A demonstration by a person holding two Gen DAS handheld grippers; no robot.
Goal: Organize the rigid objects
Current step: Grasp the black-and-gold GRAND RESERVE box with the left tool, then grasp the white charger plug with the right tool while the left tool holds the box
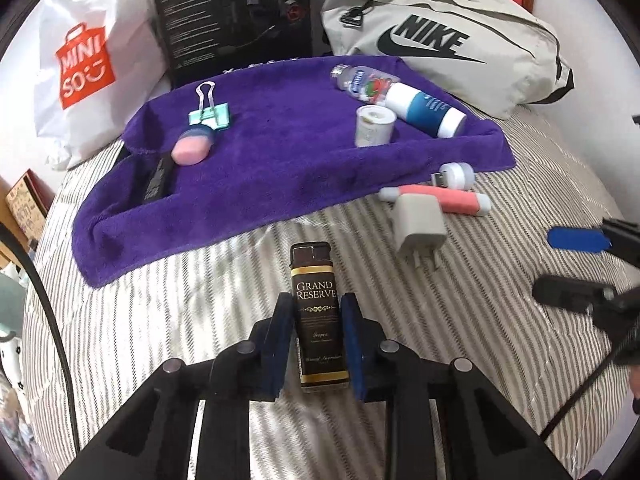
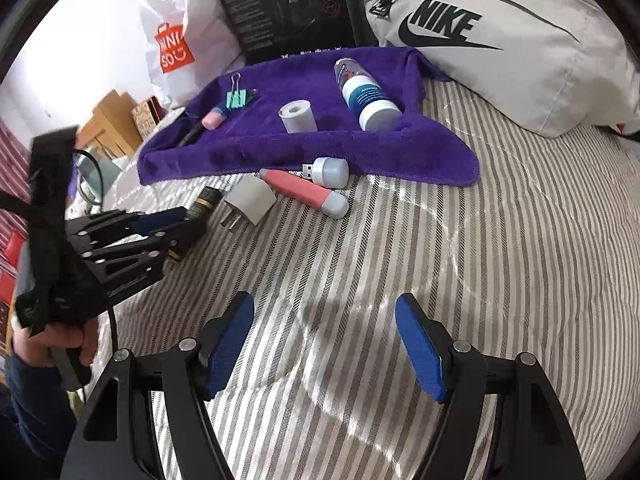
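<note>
My left gripper [image 1: 316,306] is shut on a dark brown "Grand Reserve" box [image 1: 318,312], held low over the striped bed; it also shows in the right wrist view [image 2: 200,208]. My right gripper [image 2: 324,312] is open and empty above the bedspread. A purple towel [image 1: 280,160] carries a green binder clip [image 1: 210,114], a pink eraser [image 1: 191,150], a white roll [image 1: 374,125], a white-and-blue bottle [image 1: 424,109] and a clear bottle [image 1: 360,79]. In front of the towel lie a white charger plug [image 1: 418,226], a pink tube [image 1: 444,199] and a small white USB light [image 1: 456,175].
A grey Nike bag [image 1: 448,48], a black product box [image 1: 232,16] and a white Miniso bag [image 1: 86,68] stand behind the towel. A black flat object [image 1: 158,178] lies on the towel's left fold. Wooden furniture [image 2: 112,120] stands beside the bed at left.
</note>
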